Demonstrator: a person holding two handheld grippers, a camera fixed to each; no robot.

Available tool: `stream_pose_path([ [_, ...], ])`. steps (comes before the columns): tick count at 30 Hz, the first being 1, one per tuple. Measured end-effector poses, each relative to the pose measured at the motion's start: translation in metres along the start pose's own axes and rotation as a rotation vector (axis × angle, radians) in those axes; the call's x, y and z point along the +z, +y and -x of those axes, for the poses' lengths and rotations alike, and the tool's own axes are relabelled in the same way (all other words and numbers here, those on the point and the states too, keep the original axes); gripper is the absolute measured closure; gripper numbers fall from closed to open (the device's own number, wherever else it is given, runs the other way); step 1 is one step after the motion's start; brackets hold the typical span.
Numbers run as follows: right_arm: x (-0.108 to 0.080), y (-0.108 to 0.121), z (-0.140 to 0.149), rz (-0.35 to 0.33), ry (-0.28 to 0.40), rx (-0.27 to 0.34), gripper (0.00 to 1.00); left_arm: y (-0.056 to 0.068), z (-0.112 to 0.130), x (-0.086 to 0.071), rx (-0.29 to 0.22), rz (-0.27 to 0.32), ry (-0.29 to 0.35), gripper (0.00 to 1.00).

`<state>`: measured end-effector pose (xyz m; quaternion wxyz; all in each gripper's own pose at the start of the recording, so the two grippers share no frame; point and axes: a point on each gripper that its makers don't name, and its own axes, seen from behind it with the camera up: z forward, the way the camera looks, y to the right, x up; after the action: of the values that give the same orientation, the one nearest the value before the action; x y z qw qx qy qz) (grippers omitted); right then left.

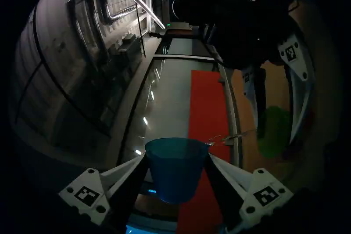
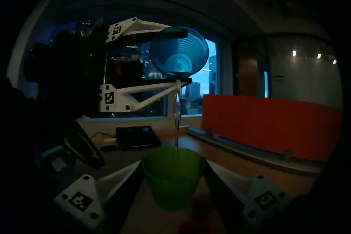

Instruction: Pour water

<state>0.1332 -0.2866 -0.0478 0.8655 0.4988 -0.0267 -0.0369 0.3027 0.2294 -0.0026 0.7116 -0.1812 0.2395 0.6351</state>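
Right gripper view shows the left gripper, jaws holding a tipped blue cup overhead, a thin stream of water falling into the green cup held in the jaws of the right gripper over the counter; a steady tilt should keep it centred.

Dim room. Window at back: blue dusk light, buildings outside. Red partition along the far edge of the wooden bench. Small ceiling spots lit, upper right. Left gripper view: bright light strips overhead.
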Motion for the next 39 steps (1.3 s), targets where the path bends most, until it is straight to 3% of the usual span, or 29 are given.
stream_pose_path([
  [14,-0.002,0.002,-0.002,0.005,0.008,0.002,0.08,0.0,-0.009,0.002,0.122,-0.015,0.007,0.15],
  [21,-0.003,0.002,-0.001,0.006,0.01,0.004,0.08,0.004,-0.014,0.004,0.152,-0.023,0.023,0.15],
  [30,-0.004,0.003,-0.002,0.008,0.018,0.005,0.08,0.0,-0.015,0.002,0.103,-0.036,0.036,0.15],
  [34,-0.004,0.003,-0.003,0.009,0.021,0.003,0.08,0.001,-0.014,0.002,0.037,-0.029,0.039,0.15],
  [39,-0.006,0.003,-0.005,0.014,0.025,0.0,0.08,0.004,-0.012,0.002,-0.092,-0.021,0.037,0.14],
])
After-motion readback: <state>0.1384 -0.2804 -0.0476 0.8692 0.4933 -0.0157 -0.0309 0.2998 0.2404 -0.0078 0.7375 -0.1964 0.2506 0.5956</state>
